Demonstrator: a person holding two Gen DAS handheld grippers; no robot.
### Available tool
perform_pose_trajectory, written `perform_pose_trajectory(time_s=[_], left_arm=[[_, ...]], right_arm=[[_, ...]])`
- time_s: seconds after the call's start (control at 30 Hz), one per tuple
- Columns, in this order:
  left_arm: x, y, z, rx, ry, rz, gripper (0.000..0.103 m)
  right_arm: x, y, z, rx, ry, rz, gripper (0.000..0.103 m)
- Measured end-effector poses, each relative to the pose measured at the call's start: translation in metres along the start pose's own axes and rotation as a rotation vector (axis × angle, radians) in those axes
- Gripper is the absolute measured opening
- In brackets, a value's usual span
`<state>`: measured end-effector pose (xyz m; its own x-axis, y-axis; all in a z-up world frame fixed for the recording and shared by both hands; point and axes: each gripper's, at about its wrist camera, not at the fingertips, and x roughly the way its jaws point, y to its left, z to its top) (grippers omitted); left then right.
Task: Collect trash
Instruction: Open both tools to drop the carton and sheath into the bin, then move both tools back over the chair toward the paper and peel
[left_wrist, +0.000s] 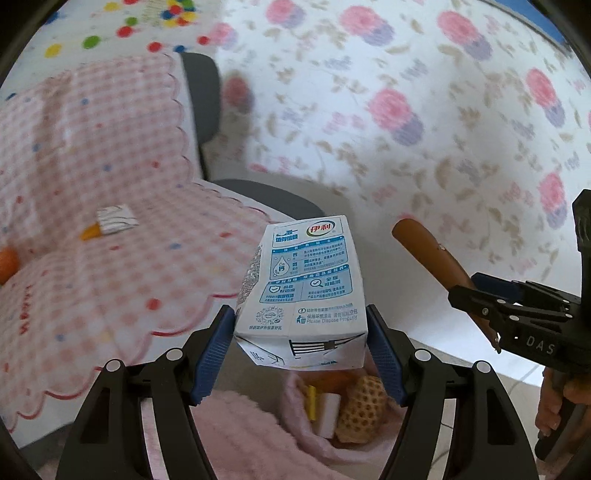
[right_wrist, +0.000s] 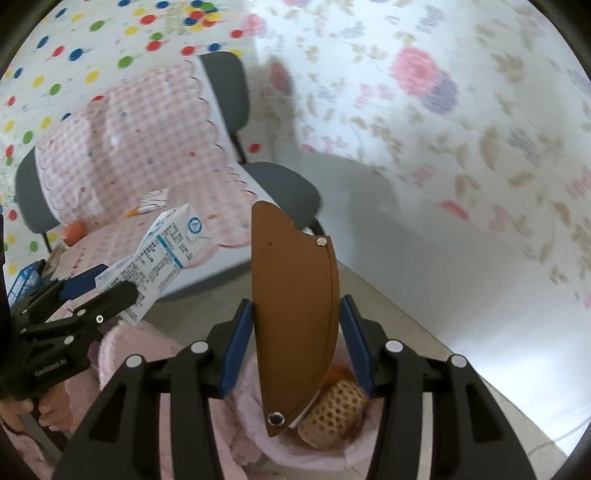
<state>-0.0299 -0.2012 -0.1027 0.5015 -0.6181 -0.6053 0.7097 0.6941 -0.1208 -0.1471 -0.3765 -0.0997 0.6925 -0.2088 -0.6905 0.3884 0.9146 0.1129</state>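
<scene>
Milk carton (left_wrist: 301, 291), white with blue panels of Chinese print and a red-and-green logo near its far end, sits clamped by its creased near end between the blue pads of the left claw (left_wrist: 300, 341), held in the air above the pink fluffy basket (left_wrist: 295, 435). One brown leather sheath (right_wrist: 293, 317), flat and curved along one edge, with two metal studs and a stitched seam, is pinched between the pads of the right claw (right_wrist: 295, 339), also above the basket.

Inside the basket lie one tan foam fruit net (left_wrist: 364, 410), one yellow stick (left_wrist: 312, 402), one white block (left_wrist: 328, 415) and something orange behind them that cannot be made out. Beyond the basket stand two grey chairs (right_wrist: 280, 188) draped in one pink checked cloth (left_wrist: 110, 221); on that cloth rest a small white wrapper with an orange tip (left_wrist: 110, 221) and an orange round thing (left_wrist: 7, 264). Flowered fabric (left_wrist: 406, 110) hangs behind the basket.
</scene>
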Motion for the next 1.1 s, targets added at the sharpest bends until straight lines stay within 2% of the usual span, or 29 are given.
perform_pose_trajectory(time_s=[0.3, 0.4, 0.43, 0.5, 0.67, 0.8, 1.1], left_arm=[[0.023, -0.028, -0.002, 0.037, 0.048, -0.066, 0.072], [0.027, -0.031, 0.000, 0.034, 0.057, -0.073, 0.082], [0.026, -0.031, 0.000, 0.033, 0.054, -0.069, 0.084], [0.026, -0.032, 0.002, 0.038, 0.053, -0.054, 0.084], [0.015, -0.009, 0.005, -0.024, 0.041, -0.004, 0.084], [0.004, 0.003, 0.000, -0.035, 0.033, 0.048, 0.084], [-0.022, 0.026, -0.005, -0.051, 0.007, 0.125, 0.084]], right_arm=[[-0.001, -0.021, -0.011, 0.036, 0.009, -0.015, 0.048], [0.001, -0.026, -0.010, 0.053, 0.010, 0.001, 0.050], [0.002, -0.029, -0.010, 0.068, 0.009, 0.013, 0.056], [0.001, -0.032, -0.010, 0.086, 0.002, 0.024, 0.059], [-0.007, -0.032, -0.007, 0.075, -0.026, 0.007, 0.059], [-0.008, -0.031, -0.005, 0.071, -0.029, 0.008, 0.059], [-0.015, -0.006, 0.005, 0.026, -0.047, 0.027, 0.059]])
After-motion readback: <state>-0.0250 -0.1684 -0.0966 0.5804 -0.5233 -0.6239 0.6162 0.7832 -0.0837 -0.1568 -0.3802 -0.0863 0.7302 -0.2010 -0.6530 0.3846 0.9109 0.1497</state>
